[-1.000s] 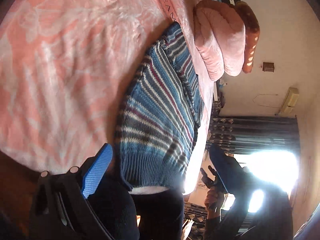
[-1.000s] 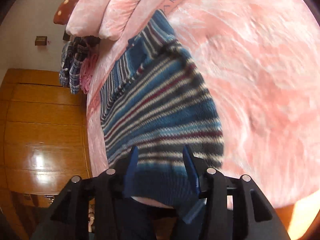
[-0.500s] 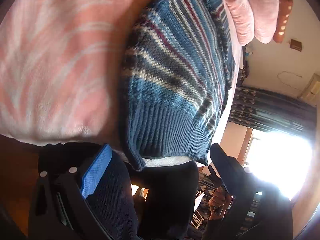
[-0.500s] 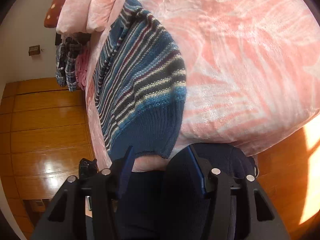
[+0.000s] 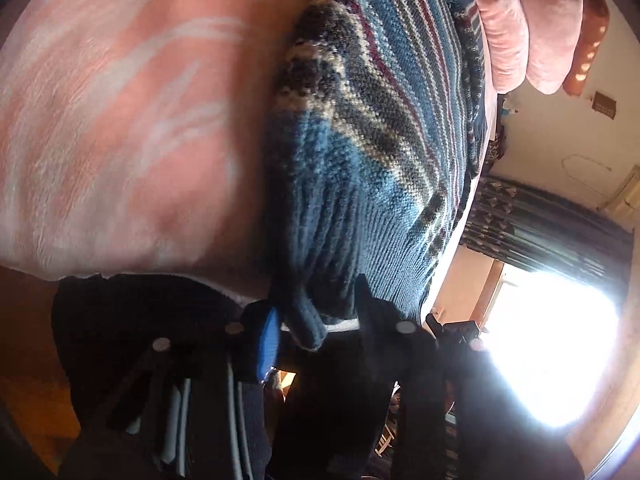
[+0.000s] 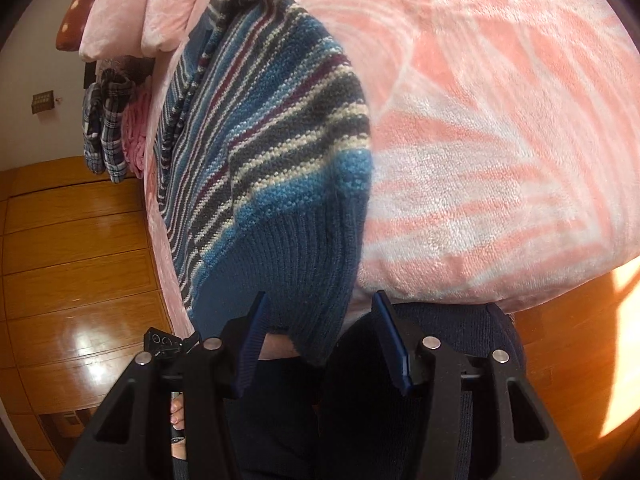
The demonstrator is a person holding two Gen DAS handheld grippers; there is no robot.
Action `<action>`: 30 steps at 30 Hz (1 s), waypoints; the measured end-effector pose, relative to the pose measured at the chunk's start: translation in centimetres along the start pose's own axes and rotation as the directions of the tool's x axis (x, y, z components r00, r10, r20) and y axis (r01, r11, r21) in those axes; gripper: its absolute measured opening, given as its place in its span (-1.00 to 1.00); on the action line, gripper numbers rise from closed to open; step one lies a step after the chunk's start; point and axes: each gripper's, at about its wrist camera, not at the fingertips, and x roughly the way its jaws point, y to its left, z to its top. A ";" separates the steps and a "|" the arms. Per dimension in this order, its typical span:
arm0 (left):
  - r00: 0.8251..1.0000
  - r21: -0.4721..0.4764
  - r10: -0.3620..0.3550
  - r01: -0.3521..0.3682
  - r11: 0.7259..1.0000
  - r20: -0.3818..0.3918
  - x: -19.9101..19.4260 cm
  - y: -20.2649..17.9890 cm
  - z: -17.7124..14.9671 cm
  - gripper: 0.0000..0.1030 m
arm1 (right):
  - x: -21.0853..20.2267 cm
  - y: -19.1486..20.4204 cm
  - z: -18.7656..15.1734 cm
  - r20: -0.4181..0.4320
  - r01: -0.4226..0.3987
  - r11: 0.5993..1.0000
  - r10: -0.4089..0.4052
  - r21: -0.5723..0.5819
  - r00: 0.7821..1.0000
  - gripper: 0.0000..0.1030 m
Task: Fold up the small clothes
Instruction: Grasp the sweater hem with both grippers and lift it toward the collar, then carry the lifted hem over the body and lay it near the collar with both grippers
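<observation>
**Sweater hem at the bed edge, both grippers on its corners**

Sweater (image 5: 372, 128), knitted in blue, cream, grey and maroon stripes with a plain ribbed blue hem, lies flat on a pink patterned blanket (image 6: 480, 120) covering the bed, its hem hanging slightly over the near edge. In the left wrist view the left gripper (image 5: 316, 320) has its fingers drawn close together around one bottom corner of the hem; a rolled bit of ribbing sits bunched between the blue pad (image 5: 269, 338) and the dark opposite finger, so the fabric looks pinched, though blur keeps the contact from being fully clear. In the right wrist view the right gripper (image 6: 320, 332) is spread wide, its two blue-edged fingers (image 6: 390, 340) set on either side of the other hem corner, which droops between them without being squeezed. Dark clothing (image 6: 400, 400) of the person fills the space beneath both tools. At the far end of the bed lie pink pillows (image 6: 132, 12) and a brown spotted cushion (image 6: 74, 20); checked cloth (image 6: 104, 128) hangs beside the bed, above a glossy wooden floor (image 6: 72, 280). A bright window (image 5: 552, 360) and dark curtain (image 5: 548, 232) show in the left wrist view
</observation>
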 end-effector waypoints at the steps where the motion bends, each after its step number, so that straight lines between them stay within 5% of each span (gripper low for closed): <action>1: 1.000 -0.006 0.006 -0.006 1.000 0.005 -0.1 0.3 0.0 -0.85 | 0.2 -0.1 0.1 -0.001 -0.002 1.000 0.002 0.005 1.000 0.00; 2: 1.000 -0.014 -0.005 0.005 1.000 0.010 -0.2 0.6 -0.1 -0.85 | 0.3 -0.3 0.2 -0.001 -0.003 1.000 0.003 0.007 1.000 -0.07; 5: 0.998 -0.026 -0.047 0.048 0.999 0.039 -1.1 1.2 -0.6 -0.86 | 0.2 0.0 0.1 0.012 -0.003 1.000 0.003 -0.025 1.000 -0.80; 12: 0.972 0.023 -0.198 0.197 0.980 0.126 -5.9 -0.4 -3.4 -0.87 | -2.8 1.5 -1.0 0.075 -0.058 0.995 0.063 -0.077 0.995 -0.85; 30: 0.918 0.150 -0.348 0.323 0.934 0.189 -10.6 -7.0 -5.3 -0.88 | -9.7 7.5 -1.4 0.158 -0.184 0.969 0.210 -0.164 0.965 -0.86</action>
